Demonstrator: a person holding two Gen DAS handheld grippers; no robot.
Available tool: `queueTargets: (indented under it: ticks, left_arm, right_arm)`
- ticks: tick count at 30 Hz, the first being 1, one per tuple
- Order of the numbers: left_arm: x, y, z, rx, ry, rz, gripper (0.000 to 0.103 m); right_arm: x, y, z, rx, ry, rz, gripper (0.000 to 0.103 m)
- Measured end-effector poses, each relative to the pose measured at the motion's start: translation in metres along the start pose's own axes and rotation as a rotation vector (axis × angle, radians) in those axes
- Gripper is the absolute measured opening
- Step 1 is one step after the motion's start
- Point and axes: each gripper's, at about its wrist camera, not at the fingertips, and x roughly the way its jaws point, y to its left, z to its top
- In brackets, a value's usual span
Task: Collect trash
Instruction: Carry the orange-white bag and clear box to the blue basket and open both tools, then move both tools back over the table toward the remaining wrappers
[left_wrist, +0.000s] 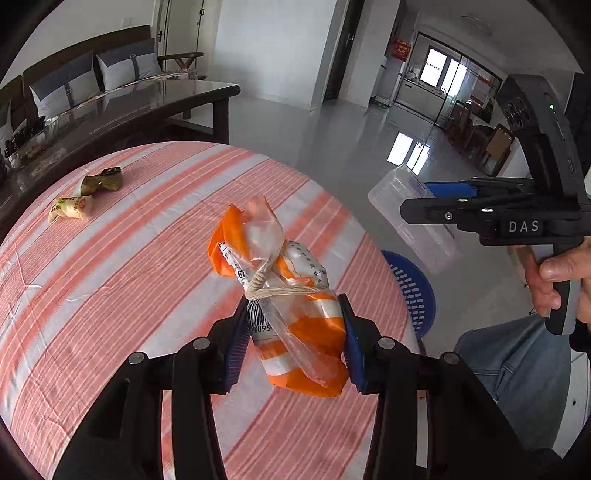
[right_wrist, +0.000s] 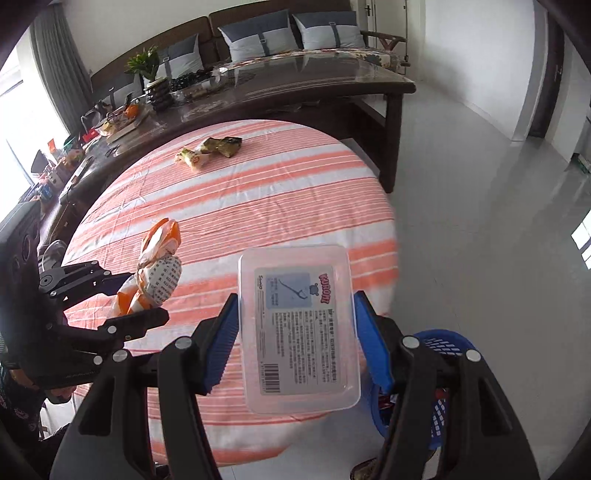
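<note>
My left gripper (left_wrist: 291, 332) is shut on an orange-and-white plastic wrapper (left_wrist: 295, 295) tied with string, held above the round table's striped cloth (left_wrist: 110, 295). In the right wrist view the same wrapper (right_wrist: 155, 273) shows at the left in the left gripper (right_wrist: 138, 299). My right gripper (right_wrist: 295, 336) is shut on a clear plastic box (right_wrist: 299, 332) with a printed label, at the table's near right edge. Seen from the left wrist, that box (left_wrist: 413, 221) hangs beside the table in the right gripper (left_wrist: 424, 199). A blue slotted basket (right_wrist: 443, 373) stands on the floor below it.
Two crumpled wrappers lie at the far side of the cloth: a green-gold wrapper (left_wrist: 101, 181) and a yellow-white wrapper (left_wrist: 72, 208). Behind the table stand a dark cluttered glass-topped table (right_wrist: 295, 85) and a sofa. A person's hand (left_wrist: 550, 284) and a jeans-clad leg (left_wrist: 517, 354) are on the right.
</note>
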Motion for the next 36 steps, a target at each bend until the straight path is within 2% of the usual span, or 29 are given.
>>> queueTargets:
  ticks: [6,13,18,27,28,29,30,31,33,36]
  left_arm:
    - [0.044,-0.077,0.024,0.087,0.035,-0.087,0.045]
    - [0.108,-0.148,0.044,0.146,0.100,-0.155,0.045]
    - [0.159,-0.176,0.048,0.153,0.156,-0.173,0.045]
    - [0.230,-0.199,0.043,0.175,0.224,-0.160,0.046]
    - [0.240,-0.199,0.045,0.184,0.226,-0.156,0.049]
    - [0.249,-0.200,0.045,0.193,0.226,-0.148,0.056]
    - [0.256,-0.203,0.044,0.198,0.218,-0.124,0.079]
    - [0.260,-0.204,0.043,0.200,0.201,-0.092,0.088]
    - [0.265,-0.203,0.041,0.195,0.194,-0.064,0.088]
    - [0.249,-0.197,0.042,0.169,0.170,-0.077,0.088]
  right_arm:
    - [-0.009,-0.095,-0.044,0.160,0.011,-0.088,0.060]
    - [-0.004,-0.174,-0.083,0.310,0.019,-0.130,0.060]
    - [0.010,-0.219,-0.102,0.420,0.028,-0.127,0.060]
    - [0.030,-0.255,-0.116,0.519,0.024,-0.089,0.061]
    - [0.033,-0.258,-0.118,0.528,0.023,-0.086,0.061]
    - [0.035,-0.262,-0.119,0.541,0.019,-0.083,0.068]
    - [0.036,-0.264,-0.120,0.558,0.010,-0.076,0.081]
    - [0.035,-0.269,-0.121,0.574,0.006,-0.076,0.082]
    - [0.031,-0.273,-0.120,0.591,-0.007,-0.077,0.082]
    - [0.022,-0.277,-0.120,0.595,-0.040,-0.095,0.083]
